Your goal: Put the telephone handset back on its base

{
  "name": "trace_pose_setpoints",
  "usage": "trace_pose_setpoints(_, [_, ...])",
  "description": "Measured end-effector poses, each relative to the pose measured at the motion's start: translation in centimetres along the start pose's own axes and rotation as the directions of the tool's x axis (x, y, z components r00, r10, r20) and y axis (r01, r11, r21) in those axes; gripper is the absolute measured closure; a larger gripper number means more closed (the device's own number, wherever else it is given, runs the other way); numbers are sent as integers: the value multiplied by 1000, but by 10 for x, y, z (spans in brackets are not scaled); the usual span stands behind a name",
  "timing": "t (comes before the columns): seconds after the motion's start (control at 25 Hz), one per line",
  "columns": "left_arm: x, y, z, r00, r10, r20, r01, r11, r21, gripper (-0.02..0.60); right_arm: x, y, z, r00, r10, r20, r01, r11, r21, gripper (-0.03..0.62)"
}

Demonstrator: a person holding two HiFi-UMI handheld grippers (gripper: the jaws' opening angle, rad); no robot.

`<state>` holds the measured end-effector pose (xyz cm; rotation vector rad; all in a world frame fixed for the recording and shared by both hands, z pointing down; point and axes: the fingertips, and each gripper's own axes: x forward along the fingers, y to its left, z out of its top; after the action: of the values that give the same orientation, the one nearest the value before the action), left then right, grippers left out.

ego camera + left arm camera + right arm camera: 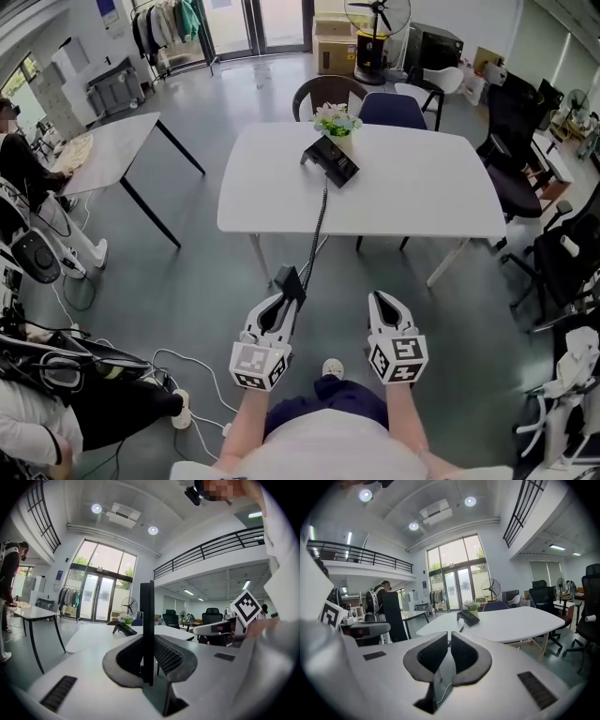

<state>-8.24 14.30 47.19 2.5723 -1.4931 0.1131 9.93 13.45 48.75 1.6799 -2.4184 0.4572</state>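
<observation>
Grips the black telephone handset point(147, 630) in the left gripper point(282, 302), jaws set narrow and pressed on its flat sides, seen edge-on in the left gripper view as a thin upright slab between the pads. Holds the right gripper point(382, 300) alongside, near but apart, jaws brought together on nothing. Trails a coiled cord point(312, 246) from the handset up over the near edge of the white table point(422, 187) to the telephone base point(330, 159), set toward the far side of the top, just beside a small pot of white flowers point(336, 119). Stands well back from the table, with bare grey floor point(187, 281) between, and a dark chair point(323, 94) and a blue chair point(392, 111) behind the far edge. Reads as the carry stage of the task: handset in hand, not yet on the cradle, base well apart from both grippers. Calls next, on this judgement, for closing on the table, bringing the handset over the base, turning it to lie along the cradle, lowering until seated, and only then parting the left jaws. Worth minding the cord, liable to snag on the table edge or drag the base out of place; could use the idle right gripper to steady the base.
</observation>
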Motion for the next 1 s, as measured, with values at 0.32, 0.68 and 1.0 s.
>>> trace_pose_setpoints(0.32, [19, 6, 0, 999, 41, -10, -41, 999, -3, 509, 21, -13, 4, 999, 31, -13, -31, 1000, -6, 549])
trace_pose_setpoints(0.68, [34, 16, 14, 998, 56, 6, -56, 998, 9, 509, 31, -24, 20, 999, 35, -9, -35, 999, -14, 549])
trace_pose_setpoints(1.0, [32, 0, 6, 997, 74, 0, -74, 997, -32, 509, 23, -32, 8, 998, 59, -17, -59, 998, 6, 549])
